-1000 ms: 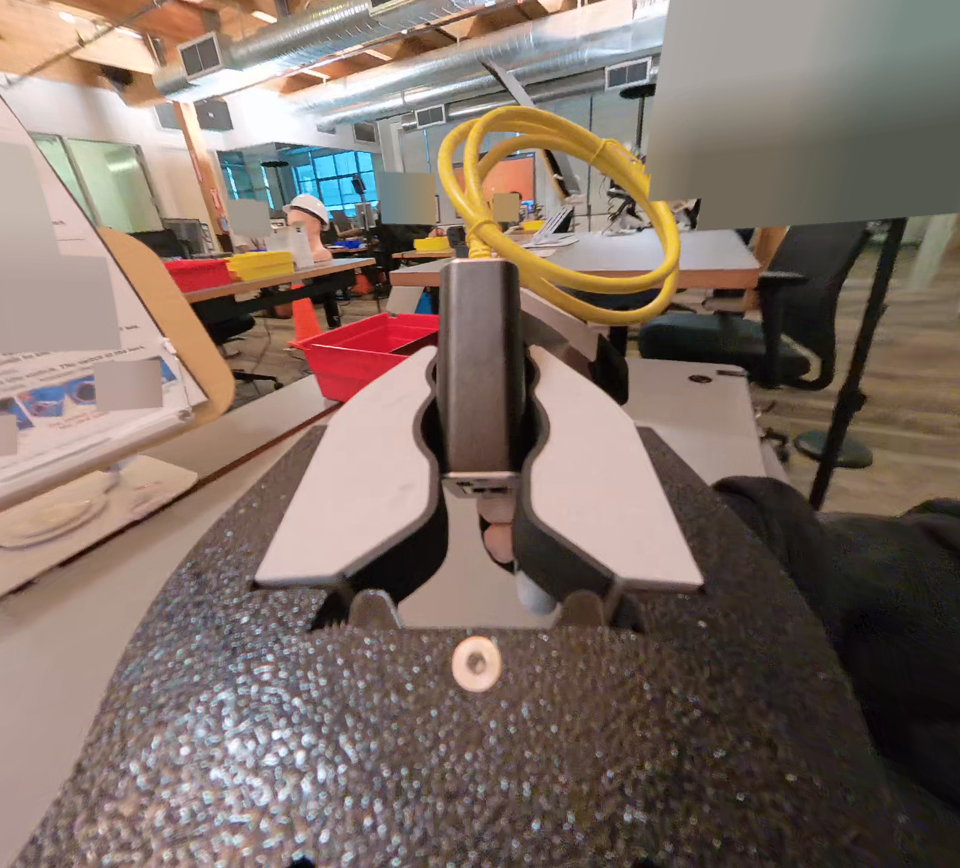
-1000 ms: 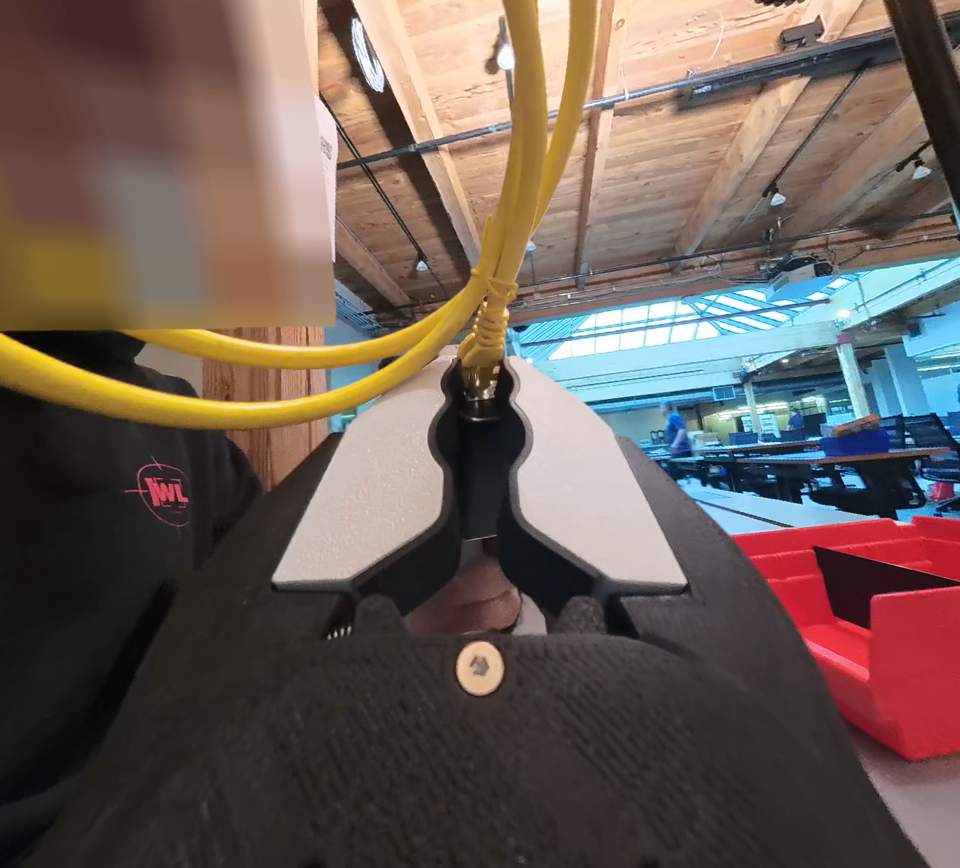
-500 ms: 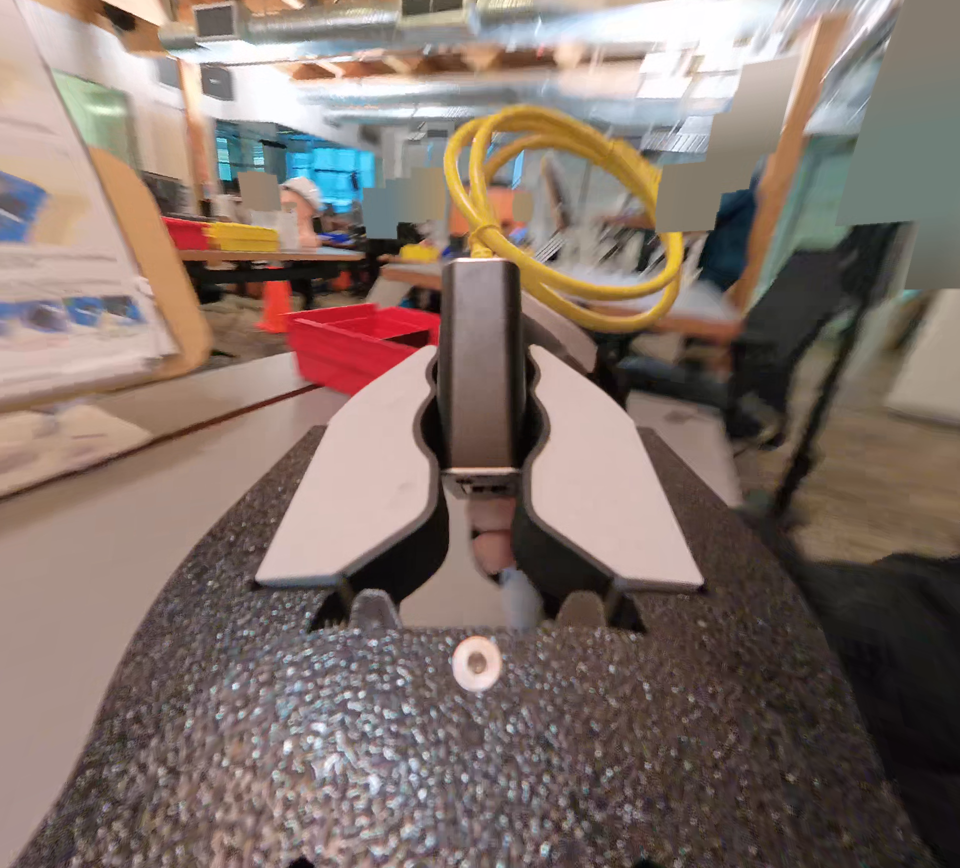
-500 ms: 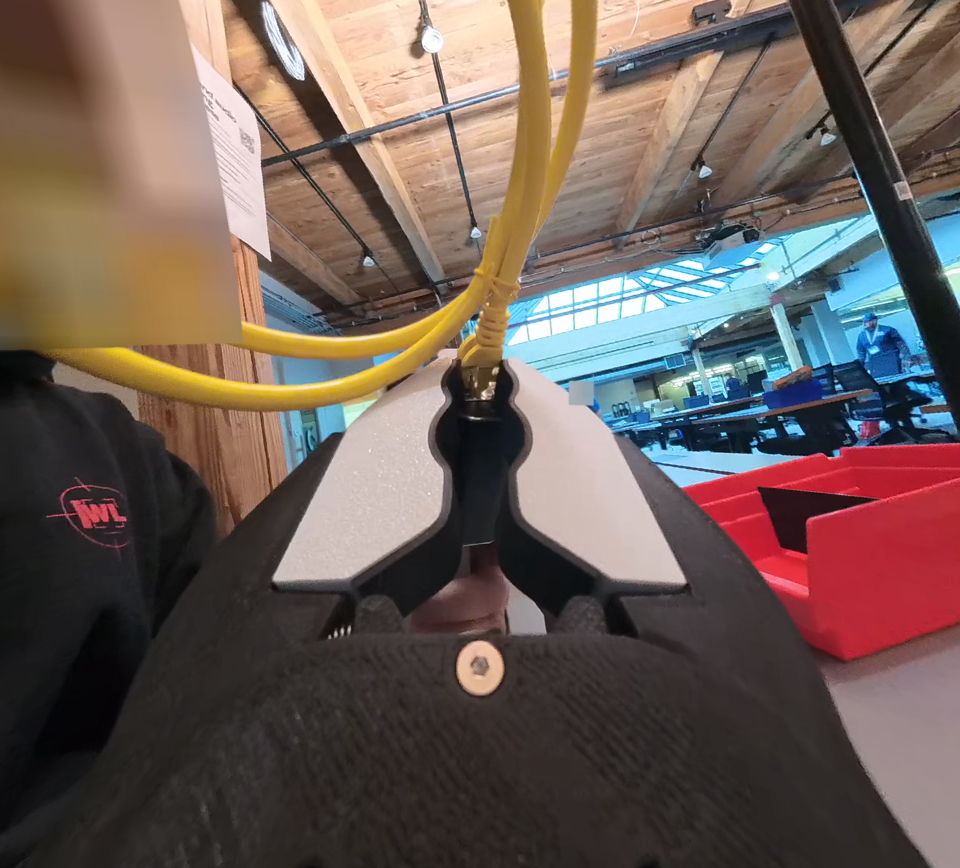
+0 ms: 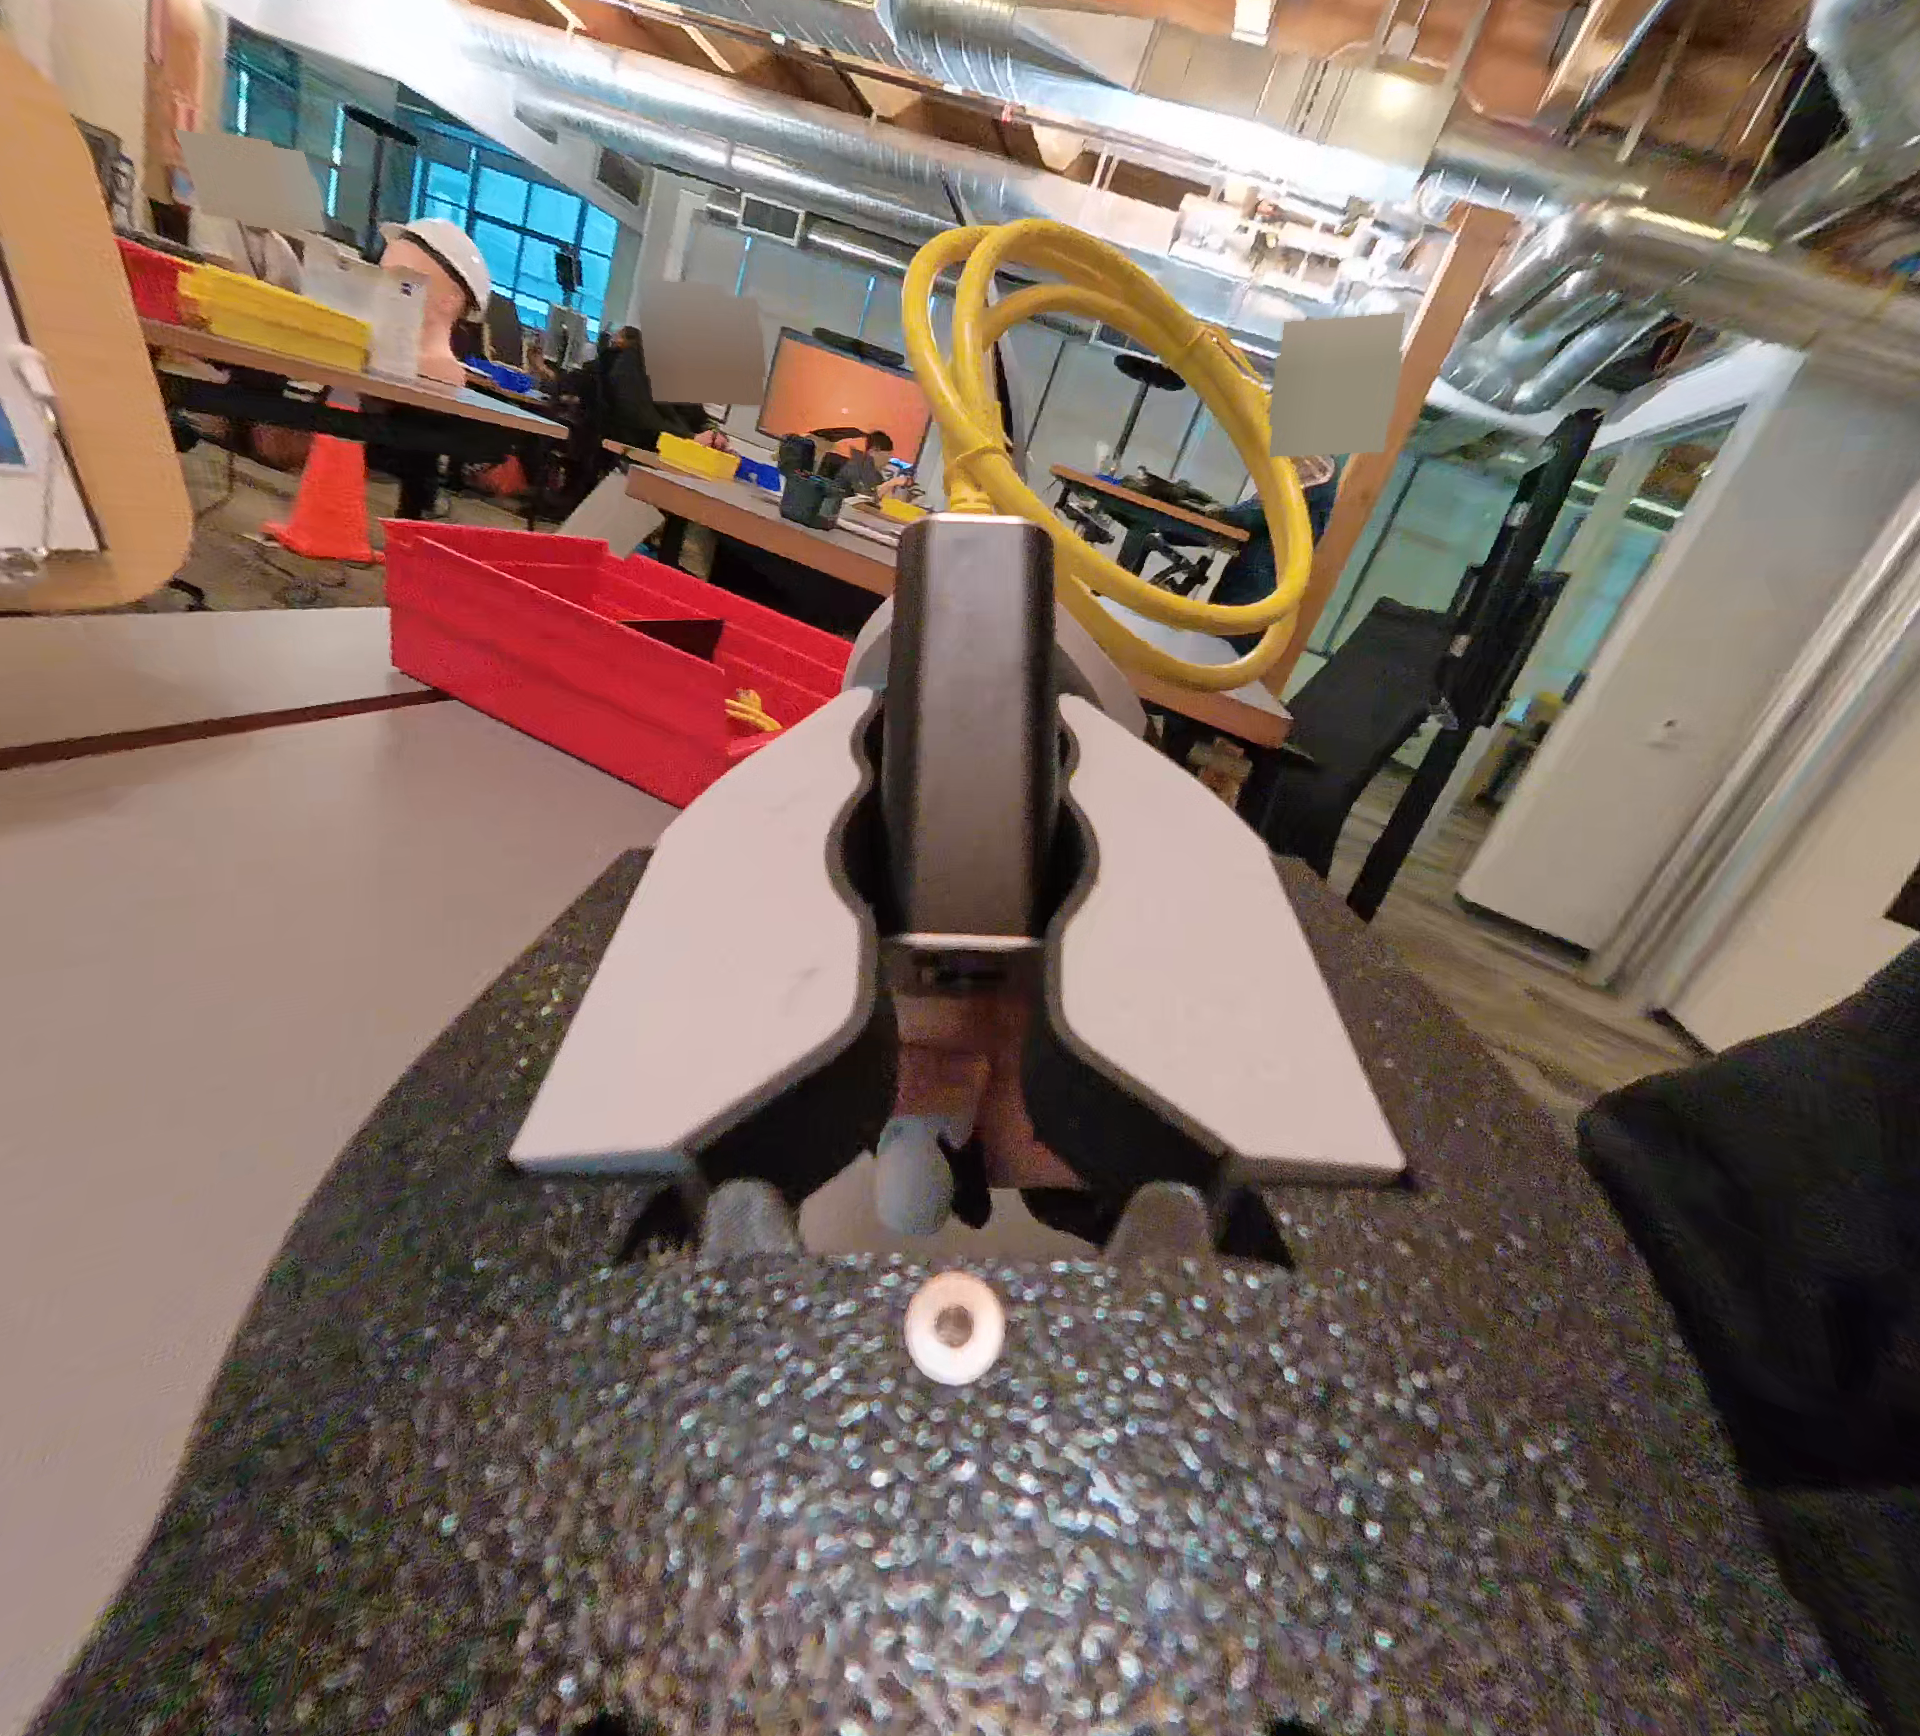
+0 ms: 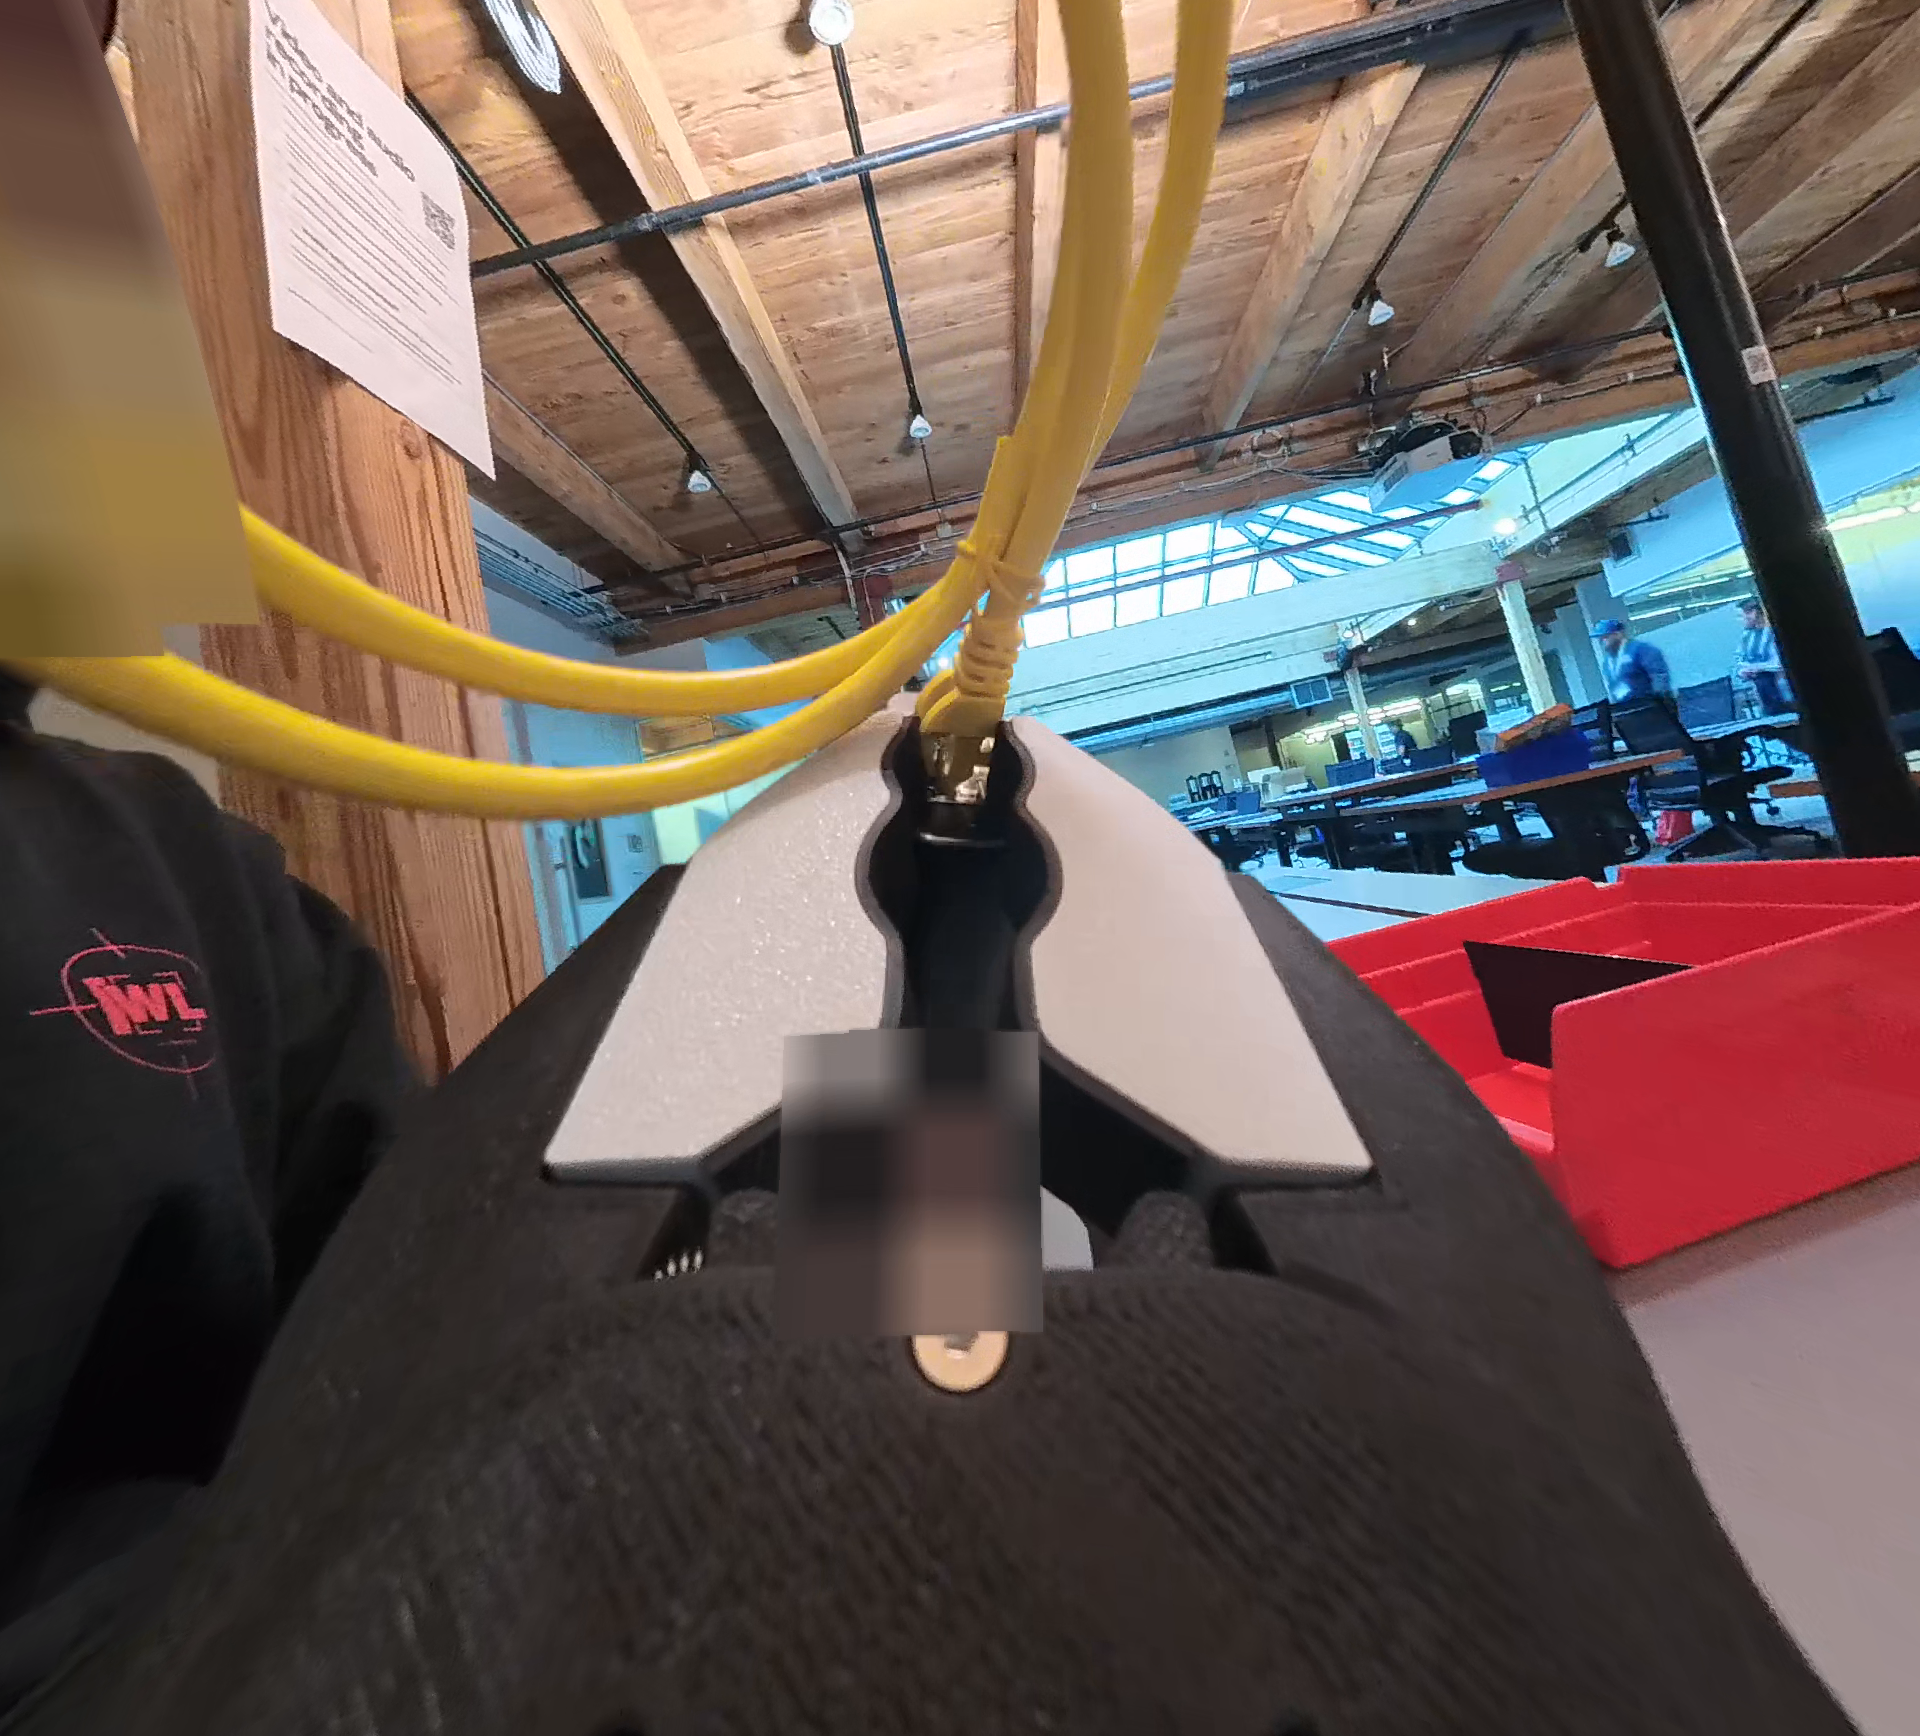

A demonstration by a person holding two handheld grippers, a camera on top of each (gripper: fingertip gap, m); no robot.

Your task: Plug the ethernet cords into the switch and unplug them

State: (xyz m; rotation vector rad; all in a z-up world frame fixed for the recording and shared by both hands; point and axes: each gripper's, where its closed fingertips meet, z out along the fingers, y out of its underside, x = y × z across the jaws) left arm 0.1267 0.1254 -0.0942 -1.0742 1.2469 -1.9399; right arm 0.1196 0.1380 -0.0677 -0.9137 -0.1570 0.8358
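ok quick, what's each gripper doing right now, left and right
Left gripper: shut on the dark switch, yellow ethernet cord plugged into its far end.
Right gripper: also shut on the switch, seen edge-on.

Your left gripper (image 5: 966, 751) clamps the switch (image 5: 966, 720) upright between its fingers, above the table (image 5: 260, 907). The cord (image 5: 1101, 439) loops up and right from the switch's far end. Your right gripper (image 6: 961, 813) pinches the switch edge-on. The bin (image 5: 582, 647) sits on the table, left of and beyond the switch.
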